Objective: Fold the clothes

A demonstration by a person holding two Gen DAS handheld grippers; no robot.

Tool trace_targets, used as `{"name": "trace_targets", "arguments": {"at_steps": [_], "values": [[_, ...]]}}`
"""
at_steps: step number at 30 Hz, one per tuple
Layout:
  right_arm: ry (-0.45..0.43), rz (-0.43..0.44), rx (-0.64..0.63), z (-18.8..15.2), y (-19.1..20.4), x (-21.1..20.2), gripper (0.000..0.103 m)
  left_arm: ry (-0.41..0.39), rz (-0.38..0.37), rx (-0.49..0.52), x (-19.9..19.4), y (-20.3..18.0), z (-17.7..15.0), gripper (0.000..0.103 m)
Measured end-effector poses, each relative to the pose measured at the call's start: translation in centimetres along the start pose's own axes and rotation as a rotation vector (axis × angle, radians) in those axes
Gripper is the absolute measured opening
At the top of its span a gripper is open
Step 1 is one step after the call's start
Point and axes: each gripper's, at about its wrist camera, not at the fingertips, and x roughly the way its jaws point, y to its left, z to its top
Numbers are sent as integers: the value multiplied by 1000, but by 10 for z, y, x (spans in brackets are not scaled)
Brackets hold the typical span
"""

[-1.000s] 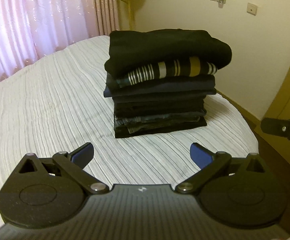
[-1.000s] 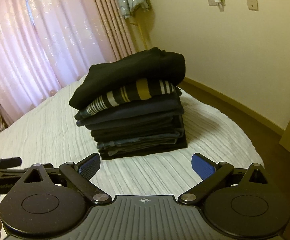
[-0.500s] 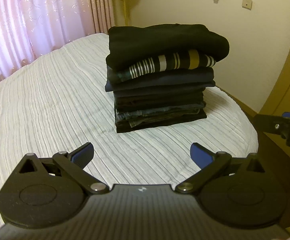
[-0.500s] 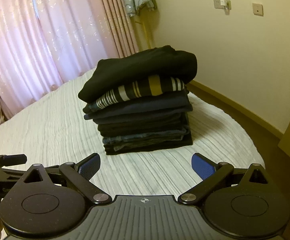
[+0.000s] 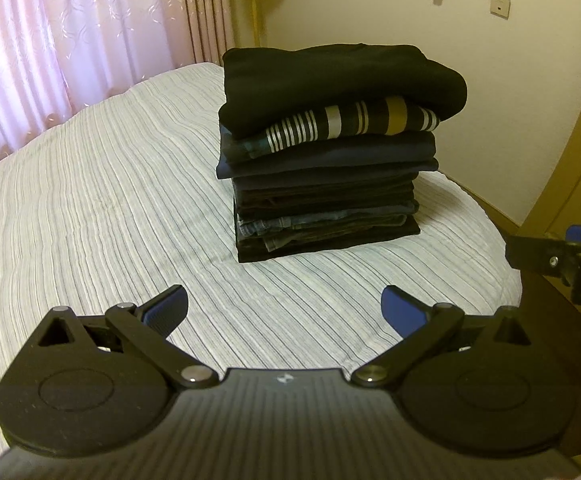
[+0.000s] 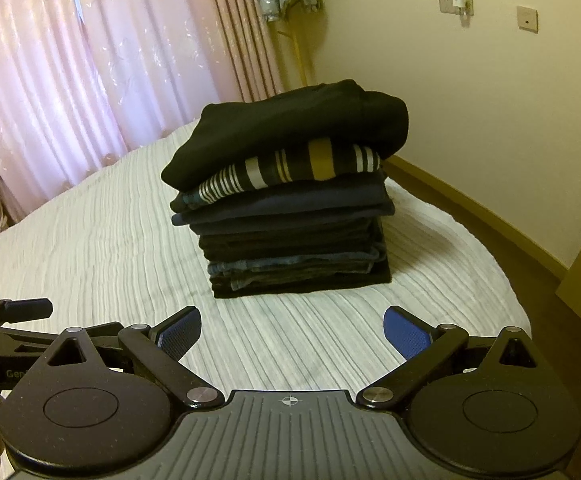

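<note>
While the bed (image 5: 102,208) fills most of both views with its pale striped cover, the only readable writing sits on a small part: the letters "Gen" on the black body of the left gripper as the right wrist camera sees it at its left edge, the rest of the word cut off. Pink curtains (image 6: 50,72) hang behind the bed, and a cream wall (image 6: 470,92) carries two wall plates.

A stack of folded clothes (image 5: 330,152) stands on the bed toward its far right part, well apart from both grippers. Its top piece is a black garment (image 5: 330,76), under it a striped garment (image 5: 354,124) with white and mustard bands, then dark blue and denim layers down to a black base.

Both tools are held level and low over the near edge of the bed, pointing at the stack. Left gripper (image 5: 284,308): blue pads spread wide, nothing between them. Right gripper (image 6: 292,330): likewise spread wide and empty; its tip also shows at the right edge of the left view.
</note>
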Motion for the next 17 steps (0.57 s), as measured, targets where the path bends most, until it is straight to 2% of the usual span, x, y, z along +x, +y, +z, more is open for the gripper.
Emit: {"name": "trace_targets", "arguments": {"at_steps": [17], "values": [[13, -1, -7, 1, -2, 2, 100, -13, -17, 12, 4, -5, 1, 102]]}}
